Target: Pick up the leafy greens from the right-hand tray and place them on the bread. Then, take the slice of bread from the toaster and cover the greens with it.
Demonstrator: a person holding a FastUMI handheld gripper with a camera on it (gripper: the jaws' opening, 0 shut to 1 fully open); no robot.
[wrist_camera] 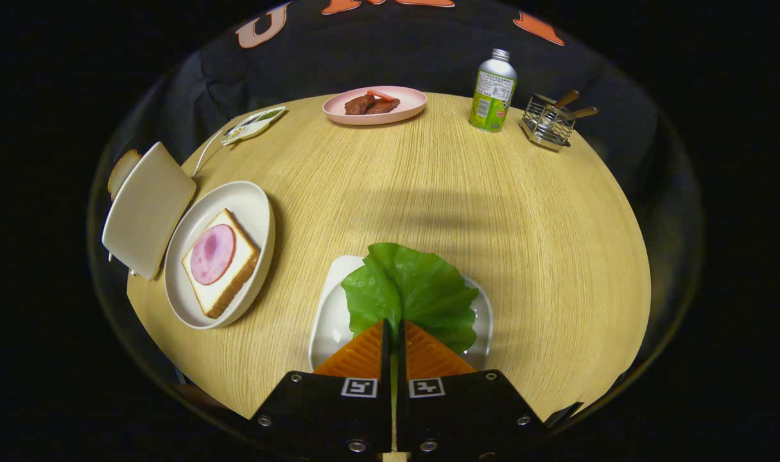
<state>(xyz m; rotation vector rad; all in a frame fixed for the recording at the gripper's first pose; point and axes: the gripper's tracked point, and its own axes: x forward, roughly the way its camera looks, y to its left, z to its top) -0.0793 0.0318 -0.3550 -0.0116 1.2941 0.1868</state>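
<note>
Gripper (394,330) pinched the leaf (409,292).
Fingers nearly together on its near edge (over the tray (329,314)); bread (219,263) lay at ten o'clock, toaster (147,208) beyond.

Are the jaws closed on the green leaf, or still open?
Closed on it. The gripper has its jaws nearly together, with the leafy greens pinched between them above the white tray.
</note>
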